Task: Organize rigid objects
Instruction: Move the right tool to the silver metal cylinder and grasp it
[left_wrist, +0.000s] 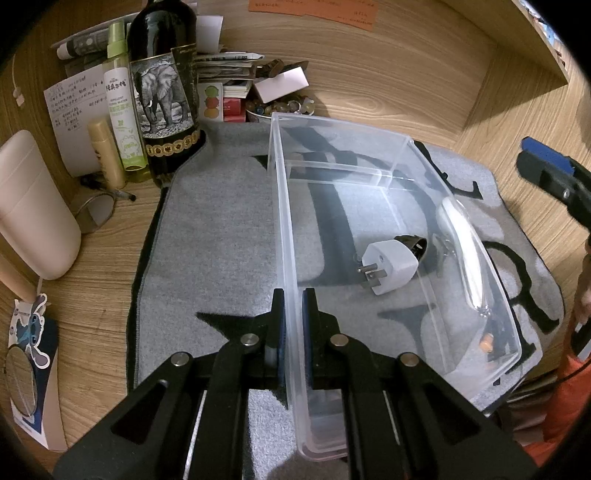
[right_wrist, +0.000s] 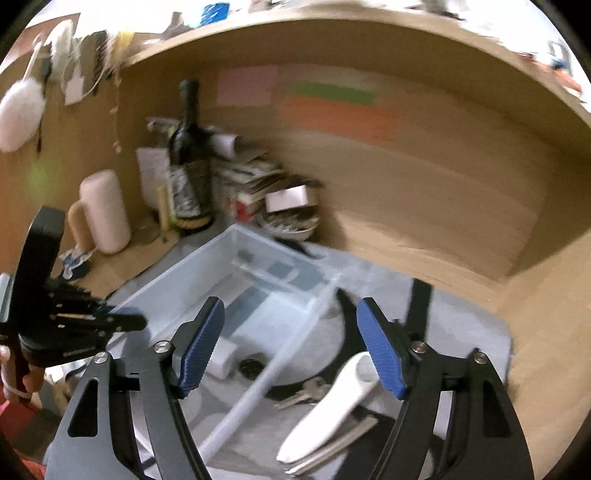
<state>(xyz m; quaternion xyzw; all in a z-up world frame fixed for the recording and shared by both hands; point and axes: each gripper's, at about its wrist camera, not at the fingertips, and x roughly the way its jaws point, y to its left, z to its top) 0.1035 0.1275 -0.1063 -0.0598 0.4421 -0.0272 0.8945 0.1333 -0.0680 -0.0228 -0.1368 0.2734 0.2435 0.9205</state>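
A wooden bench (left_wrist: 369, 66) carries a grey mat (left_wrist: 221, 229) with clutter at upper left. My left claw (left_wrist: 293, 306) is pinching the near wall of the clear plastic bin (left_wrist: 284, 206) at frame centre. Inside lie a white plug adapter (left_wrist: 389, 266) and a white handle-shaped item (left_wrist: 461, 236). My right claw (right_wrist: 291, 347) stands spread with nothing between its pads, above the bin.

A clear plastic bin (left_wrist: 369, 177) sits on a grey mat, holding a white plug adapter (left_wrist: 388, 267) lying on its side.
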